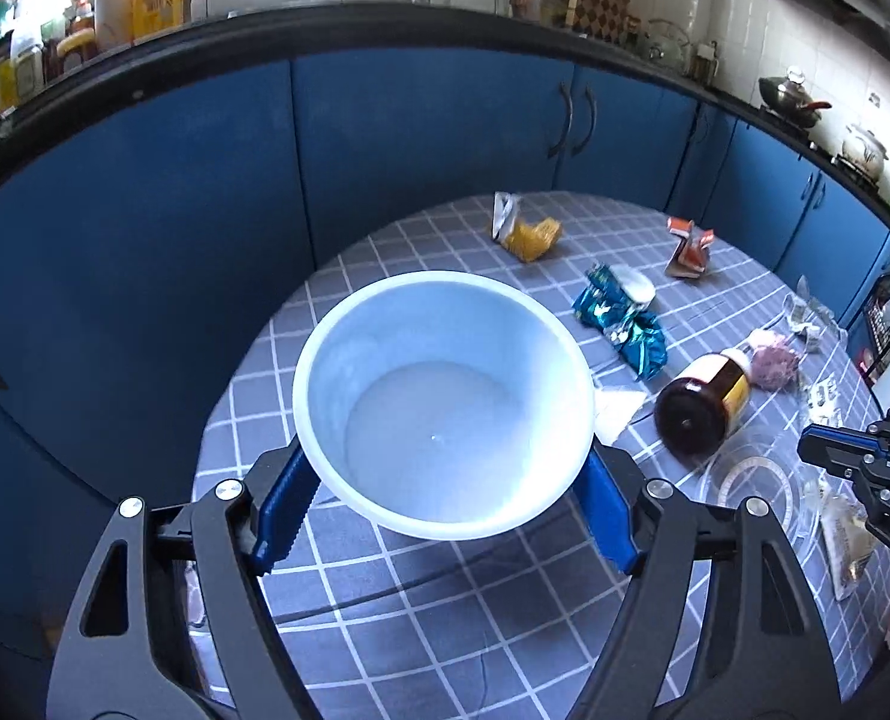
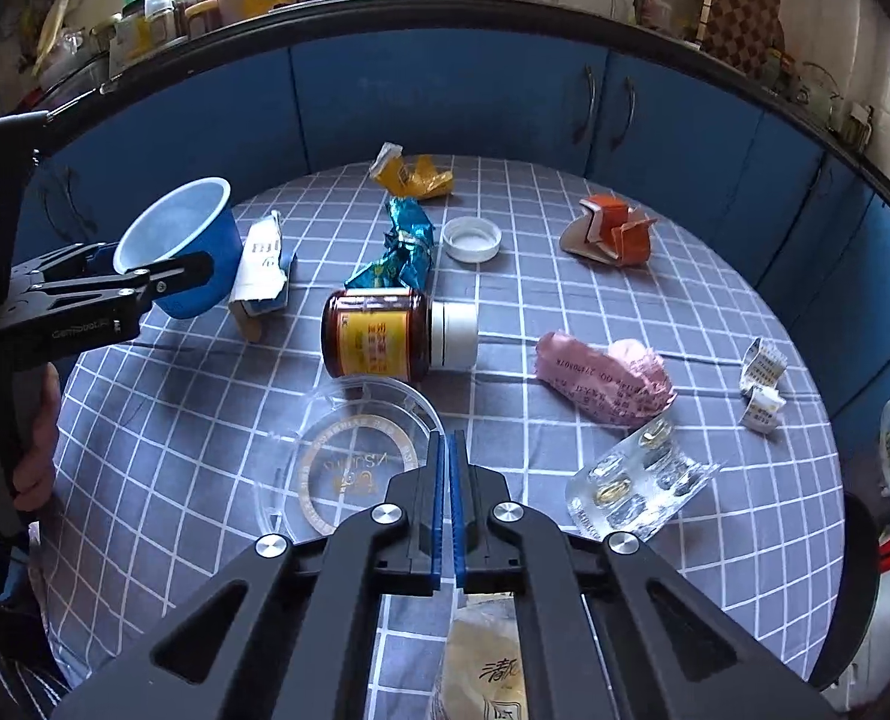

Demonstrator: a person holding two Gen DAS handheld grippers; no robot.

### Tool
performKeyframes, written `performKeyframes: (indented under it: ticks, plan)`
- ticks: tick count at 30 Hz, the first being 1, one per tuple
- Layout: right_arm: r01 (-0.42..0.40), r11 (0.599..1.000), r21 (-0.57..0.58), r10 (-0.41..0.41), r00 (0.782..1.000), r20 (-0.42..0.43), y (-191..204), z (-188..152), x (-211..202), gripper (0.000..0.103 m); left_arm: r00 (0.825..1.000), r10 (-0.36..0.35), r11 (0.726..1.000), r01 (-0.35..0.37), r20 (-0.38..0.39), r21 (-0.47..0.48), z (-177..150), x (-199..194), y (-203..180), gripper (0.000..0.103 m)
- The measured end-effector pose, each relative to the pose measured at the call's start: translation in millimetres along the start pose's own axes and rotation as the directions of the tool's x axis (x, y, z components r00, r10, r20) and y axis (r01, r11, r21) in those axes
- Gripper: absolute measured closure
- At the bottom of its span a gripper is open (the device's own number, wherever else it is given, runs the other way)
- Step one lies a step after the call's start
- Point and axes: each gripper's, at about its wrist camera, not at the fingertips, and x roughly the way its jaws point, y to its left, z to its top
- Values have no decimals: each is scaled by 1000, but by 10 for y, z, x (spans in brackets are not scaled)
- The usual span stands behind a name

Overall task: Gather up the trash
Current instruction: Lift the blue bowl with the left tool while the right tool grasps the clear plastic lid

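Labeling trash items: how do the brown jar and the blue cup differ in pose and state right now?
The brown jar lies on its side on the table, touched by neither gripper; the blue cup is upright, lifted and clamped in the left gripper. The jar is capped with a white lid; the cup is open-topped and empty inside. The jar is dark glass with a yellow label; the cup is blue outside, white inside. Both are round containers.

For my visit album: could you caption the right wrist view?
Closed right gripper pinches a clear wrapper above a littered checked table; left gripper holds a blue bucket.
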Motion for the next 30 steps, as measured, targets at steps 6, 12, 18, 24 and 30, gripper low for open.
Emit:
performKeyframes:
  ticks: [6,12,18,24,30]
  plan:
    - [4,1000,-1,-4,1000,30,-18,17,-124,101,999,4,1000,-4,33,17,30,-174,-64,27]
    - [25,1000,7,-25,998,63,-115,17,-281,101,997,11,998,-15,72,65,53,-329,-256,27]
    - [56,998,16,-57,994,95,-238,-2,-431,101,996,-23,995,14,90,101,117,-420,-487,27]
    - [80,996,33,-83,989,120,-368,-22,-564,101,993,-53,991,39,107,128,148,-470,-717,27]
    - [108,993,38,-112,983,143,-464,-6,-684,101,992,-75,988,59,102,145,182,-463,-846,27]
